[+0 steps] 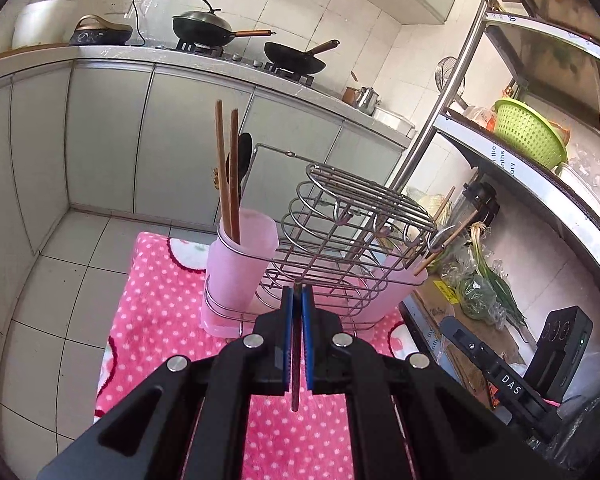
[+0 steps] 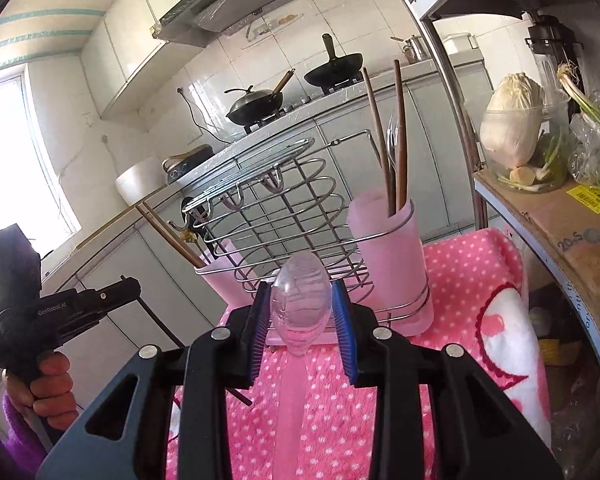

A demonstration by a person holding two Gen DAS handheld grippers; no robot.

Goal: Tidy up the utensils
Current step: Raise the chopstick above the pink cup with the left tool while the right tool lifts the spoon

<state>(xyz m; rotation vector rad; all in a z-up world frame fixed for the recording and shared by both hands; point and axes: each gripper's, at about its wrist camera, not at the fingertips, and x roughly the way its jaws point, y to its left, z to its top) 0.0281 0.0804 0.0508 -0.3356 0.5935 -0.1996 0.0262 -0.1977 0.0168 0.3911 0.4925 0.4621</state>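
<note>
left wrist: left gripper (image 1: 297, 292) jaws pinched on a thin dark-brown chopstick (image 1: 295, 372) running lengthwise between the pads, wire rack (image 1: 340, 232) just ahead | right wrist: right gripper (image 2: 302, 300) jaws part-way apart, clamping a clear plastic spoon (image 2: 300, 300) by its bowl, pink cup (image 2: 392, 264) ahead-right

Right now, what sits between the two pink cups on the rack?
The wire rack's middle basket, with hooks along its top edge. Both wrist views show it between the cup with chopsticks and the other cup.
</note>
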